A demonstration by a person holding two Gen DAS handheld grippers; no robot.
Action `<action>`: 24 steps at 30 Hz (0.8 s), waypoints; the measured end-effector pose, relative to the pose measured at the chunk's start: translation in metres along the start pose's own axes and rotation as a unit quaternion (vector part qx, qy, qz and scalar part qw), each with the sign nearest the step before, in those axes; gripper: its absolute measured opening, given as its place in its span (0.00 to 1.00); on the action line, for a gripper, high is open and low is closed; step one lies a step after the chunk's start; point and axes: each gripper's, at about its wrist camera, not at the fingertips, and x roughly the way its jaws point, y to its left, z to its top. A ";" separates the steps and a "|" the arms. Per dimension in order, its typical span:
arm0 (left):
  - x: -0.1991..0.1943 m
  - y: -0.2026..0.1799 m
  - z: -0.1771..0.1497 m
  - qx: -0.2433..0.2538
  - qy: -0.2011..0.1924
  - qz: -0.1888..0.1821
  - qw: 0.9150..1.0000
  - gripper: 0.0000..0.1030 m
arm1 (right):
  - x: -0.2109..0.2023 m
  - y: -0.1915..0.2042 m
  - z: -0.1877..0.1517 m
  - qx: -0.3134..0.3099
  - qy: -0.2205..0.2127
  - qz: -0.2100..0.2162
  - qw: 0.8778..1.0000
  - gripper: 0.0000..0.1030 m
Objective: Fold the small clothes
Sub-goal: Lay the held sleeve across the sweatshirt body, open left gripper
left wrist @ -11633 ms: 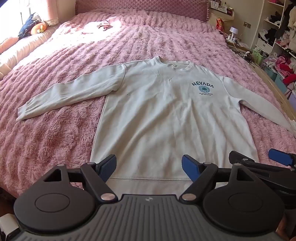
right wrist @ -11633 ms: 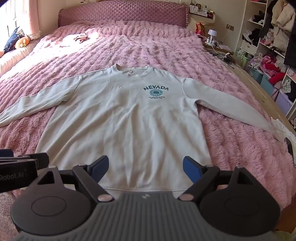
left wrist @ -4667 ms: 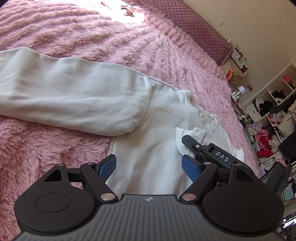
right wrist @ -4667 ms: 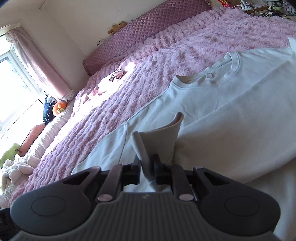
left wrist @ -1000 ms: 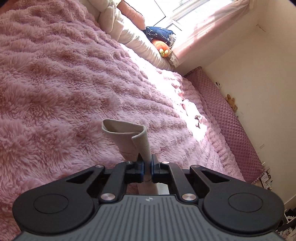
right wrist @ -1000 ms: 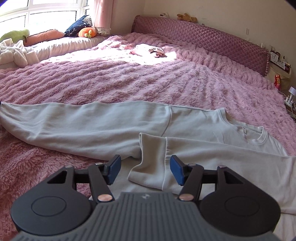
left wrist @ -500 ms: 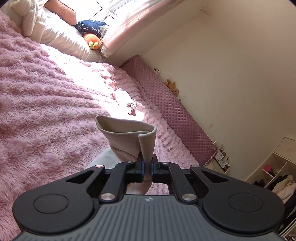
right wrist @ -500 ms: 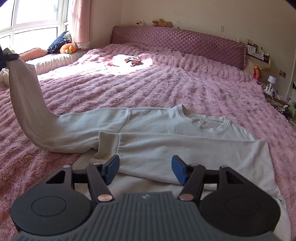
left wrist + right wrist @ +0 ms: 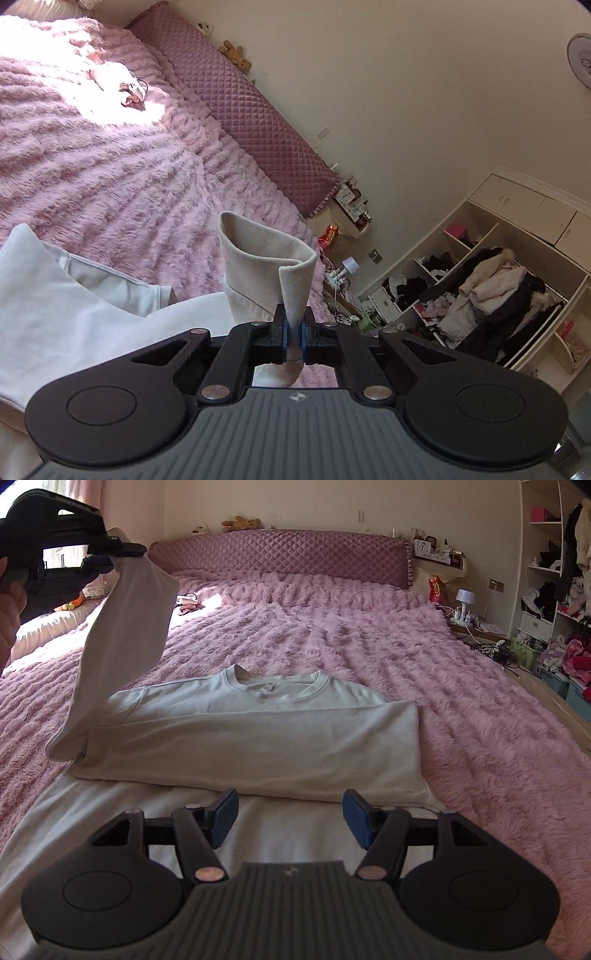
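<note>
A pale grey sweatshirt (image 9: 258, 738) lies on the pink bed, its right sleeve folded flat across the chest. My left gripper (image 9: 293, 332) is shut on the cuff (image 9: 266, 266) of the left sleeve. In the right wrist view the left gripper (image 9: 110, 554) holds that sleeve (image 9: 125, 627) high above the bed at the upper left, and the sleeve hangs down to the shoulder. My right gripper (image 9: 290, 819) is open and empty, low over the sweatshirt's body near the hem. The chest print is hidden under the folded sleeve.
The fluffy pink blanket (image 9: 369, 627) covers the whole bed, with a quilted headboard (image 9: 280, 554) behind. A small garment (image 9: 188, 603) lies near the pillows. A nightstand with a lamp (image 9: 464, 598) and cluttered shelves (image 9: 554, 572) stand to the right.
My left gripper has lifted the left sleeve higher and swung it toward the sweatshirt's body. My right gripper has stayed open and shifted right, centring on the garment.
</note>
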 end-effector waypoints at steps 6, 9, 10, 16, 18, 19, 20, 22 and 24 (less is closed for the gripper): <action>0.085 -0.009 -0.078 0.009 0.088 -0.001 0.996 0.06 | -0.003 -0.048 -0.016 0.021 0.008 -0.016 1.000 0.58; 0.116 -0.010 -0.112 0.032 0.127 0.020 0.991 0.06 | -0.002 -0.067 -0.024 0.037 0.015 -0.024 0.999 0.58; 0.126 -0.010 -0.125 0.038 0.143 0.026 0.989 0.06 | -0.002 -0.073 -0.027 0.043 0.016 -0.026 0.999 0.58; 0.160 -0.006 -0.174 0.083 0.227 0.066 0.968 0.12 | 0.003 -0.101 -0.038 0.072 0.029 -0.044 0.996 0.58; 0.164 -0.006 -0.180 0.090 0.245 0.076 0.962 0.27 | 0.006 -0.105 -0.040 0.076 0.034 -0.049 0.995 0.58; 0.164 -0.008 -0.181 0.097 0.250 0.073 0.961 0.32 | 0.007 -0.107 -0.041 0.079 0.035 -0.051 0.995 0.58; 0.161 -0.011 -0.179 0.100 0.253 0.070 0.960 0.34 | 0.008 -0.109 -0.041 0.084 0.036 -0.052 0.994 0.58; 0.152 -0.020 -0.170 0.111 0.261 0.064 0.957 0.43 | 0.010 -0.113 -0.039 0.093 0.034 -0.054 0.994 0.58; 0.136 -0.029 -0.157 0.128 0.260 0.051 0.956 0.46 | 0.014 -0.117 -0.033 0.105 0.025 -0.055 0.993 0.58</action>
